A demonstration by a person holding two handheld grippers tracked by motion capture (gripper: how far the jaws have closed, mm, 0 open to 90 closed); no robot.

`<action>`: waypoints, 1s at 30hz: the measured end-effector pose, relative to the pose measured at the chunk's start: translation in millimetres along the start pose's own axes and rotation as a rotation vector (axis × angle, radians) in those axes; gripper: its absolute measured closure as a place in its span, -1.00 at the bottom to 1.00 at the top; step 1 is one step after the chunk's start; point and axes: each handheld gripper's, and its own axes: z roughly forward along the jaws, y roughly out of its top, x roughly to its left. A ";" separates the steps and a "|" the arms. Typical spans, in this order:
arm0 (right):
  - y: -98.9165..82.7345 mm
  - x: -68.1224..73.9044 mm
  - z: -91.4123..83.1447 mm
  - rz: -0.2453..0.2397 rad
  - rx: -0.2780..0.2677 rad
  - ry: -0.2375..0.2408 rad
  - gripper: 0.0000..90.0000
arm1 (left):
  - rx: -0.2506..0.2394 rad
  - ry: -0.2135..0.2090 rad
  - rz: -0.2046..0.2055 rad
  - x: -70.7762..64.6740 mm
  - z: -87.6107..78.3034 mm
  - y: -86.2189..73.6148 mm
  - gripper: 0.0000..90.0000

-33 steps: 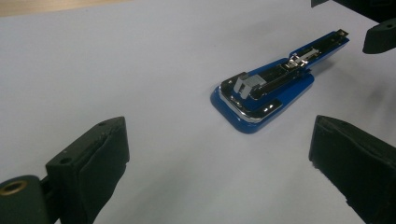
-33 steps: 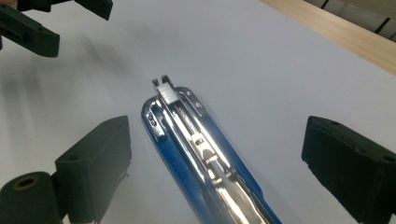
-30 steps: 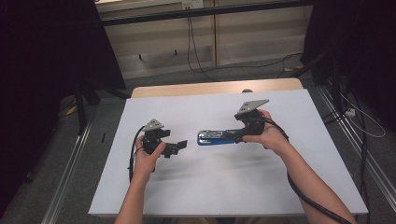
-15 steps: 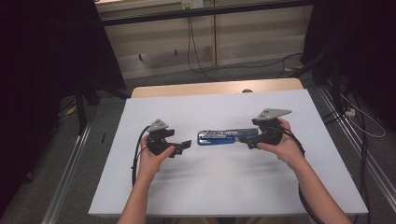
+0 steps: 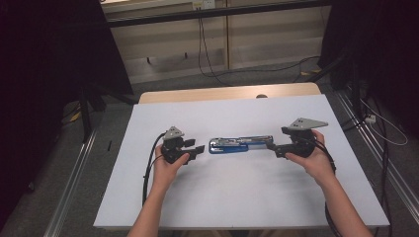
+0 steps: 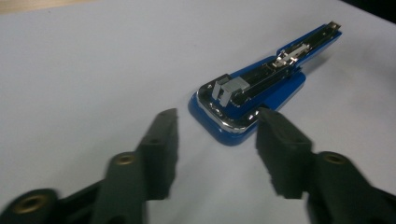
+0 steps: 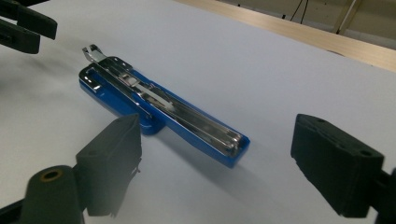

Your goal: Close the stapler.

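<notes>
The worktop (image 5: pixel 237 197) is seen from above, facing forward and down. The blue stapler (image 5: pixel 240 144) is viewed closely from opposite ends along each gripper's jaws; it is shared by all views.

White-topped table (image 5: pixel 237 197) with wood edge (image 5: pixel 227 93) at 12 o'clock, grey carpet floor (image 5: pixel 276 74), pale panelled wall (image 5: pixel 163 44) beyond, black curtains (image 5: pixel 54 59) at 9 and 3 o'clock, cables (image 5: pixel 205 49) on floor, dim light.

Blue stapler (image 5: pixel 240 145), opened flat
</notes>
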 end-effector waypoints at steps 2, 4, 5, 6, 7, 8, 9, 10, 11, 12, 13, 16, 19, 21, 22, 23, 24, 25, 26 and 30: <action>-2.8 -3.0 -0.6 0.005 0.006 -0.013 -0.54 | -0.011 -0.001 -0.006 -1.4 3.1 -0.3 0.44; -5.2 -5.2 0.9 0.000 0.013 -0.026 -0.47 | -0.010 0.011 0.004 -2.9 6.0 0.2 0.60; -6.3 -6.0 2.0 -0.002 0.018 -0.032 -0.44 | -0.006 0.010 0.009 -3.6 7.9 0.4 0.68; -7.6 -6.9 3.3 0.000 0.024 -0.034 -0.42 | -0.009 0.007 0.004 -4.7 10.7 0.3 0.74; -9.0 -7.7 4.9 0.001 0.025 -0.030 -0.41 | -0.003 0.005 0.016 -5.0 13.2 0.2 0.80; -10.4 -8.1 5.9 0.004 0.033 -0.030 -0.38 | 0.001 0.001 0.018 -6.1 16.2 -0.3 0.86; -11.7 -8.5 6.7 -0.002 0.036 -0.033 -0.35 | 0.007 -0.007 0.014 -7.4 19.5 -1.0 0.90; -12.9 -8.9 7.3 -0.005 0.040 -0.037 -0.34 | 0.019 -0.002 0.034 -7.5 21.8 -1.4 0.93; -13.9 -9.3 7.3 -0.004 0.042 -0.039 -0.32 | 0.019 -0.003 0.034 -8.5 24.0 -2.1 0.96; -14.7 -9.9 7.1 -0.001 0.039 -0.040 -0.27 | 0.009 -0.002 0.027 -9.4 25.8 -2.4 0.98; -15.3 -10.3 6.5 0.003 0.038 -0.041 -0.23 | 0.012 0.000 0.037 -9.1 26.8 -2.1 1.00; -17.3 -11.9 5.2 0.001 0.043 -0.052 -0.12 | 0.005 -0.005 0.046 -12.0 29.0 -1.1 1.00; -19.6 -15.0 2.3 0.006 0.047 -0.056 0.12 | 0.018 -0.009 0.074 -15.7 31.2 0.9 1.00; -20.7 -16.4 0.4 0.012 0.053 -0.057 0.18 | 0.020 -0.009 0.089 -16.9 33.3 1.6 1.00; -21.4 -17.0 -0.1 0.018 0.054 -0.060 0.25 | 0.022 -0.011 0.085 -18.2 34.9 1.4 1.00; -21.9 -17.3 -0.5 0.017 0.060 -0.062 0.36 | 0.027 -0.013 0.083 -19.3 36.4 1.1 1.00; -22.3 -17.3 -0.4 0.011 0.065 -0.062 0.45 | 0.029 -0.013 0.091 -19.6 37.7 0.9 1.00; -22.7 -17.1 -0.3 0.008 0.075 -0.068 0.53 | 0.030 -0.010 0.100 -19.5 38.6 0.9 1.00; -23.2 -17.3 -0.1 0.008 0.084 -0.075 0.60 | 0.031 -0.009 0.095 -20.1 39.3 0.7 1.00; -26.7 -17.8 2.5 0.016 0.118 -0.056 0.76 | 0.029 0.005 0.113 -19.3 39.8 0.8 1.00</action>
